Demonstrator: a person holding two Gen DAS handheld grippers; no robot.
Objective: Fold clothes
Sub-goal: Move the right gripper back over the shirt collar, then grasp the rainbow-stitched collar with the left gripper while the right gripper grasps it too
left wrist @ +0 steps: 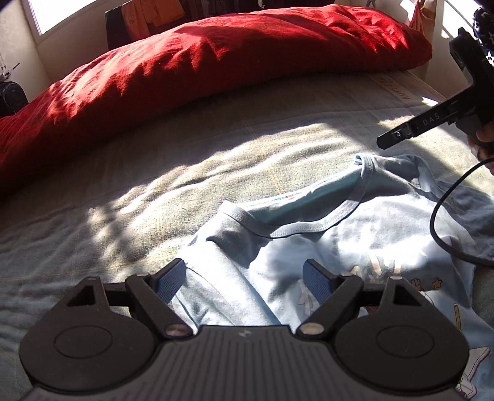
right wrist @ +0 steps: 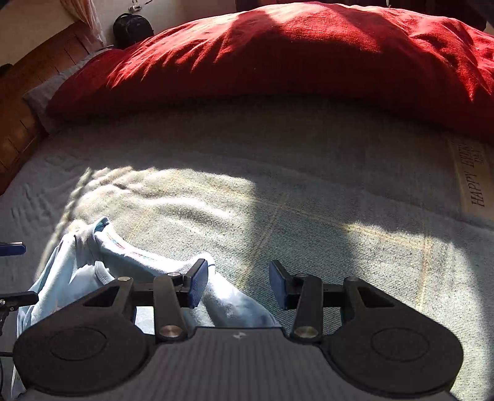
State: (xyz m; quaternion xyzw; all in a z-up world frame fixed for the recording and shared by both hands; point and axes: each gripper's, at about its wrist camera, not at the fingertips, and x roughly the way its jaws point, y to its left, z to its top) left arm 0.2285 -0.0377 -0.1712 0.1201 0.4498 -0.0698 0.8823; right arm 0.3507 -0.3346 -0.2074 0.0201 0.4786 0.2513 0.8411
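I see my left gripper (left wrist: 244, 279) spread wide over the pale blue shirt (left wrist: 308, 246), gripping nothing. At its two o'clock, my right gripper (right wrist: 237, 285) hangs half open, empty, above the bed (right wrist: 308, 200).

A red duvet (right wrist: 278, 55) lies heaped along the far grey bedspread (right wrist: 308, 185); a black bag (right wrist: 131, 27) stands beyond.

At my three o'clock I read "HAPPY" on a pale label (right wrist: 470, 182) sewn to the blanket (right wrist: 278, 185); "DAS" marks the right gripper (left wrist: 430, 121).
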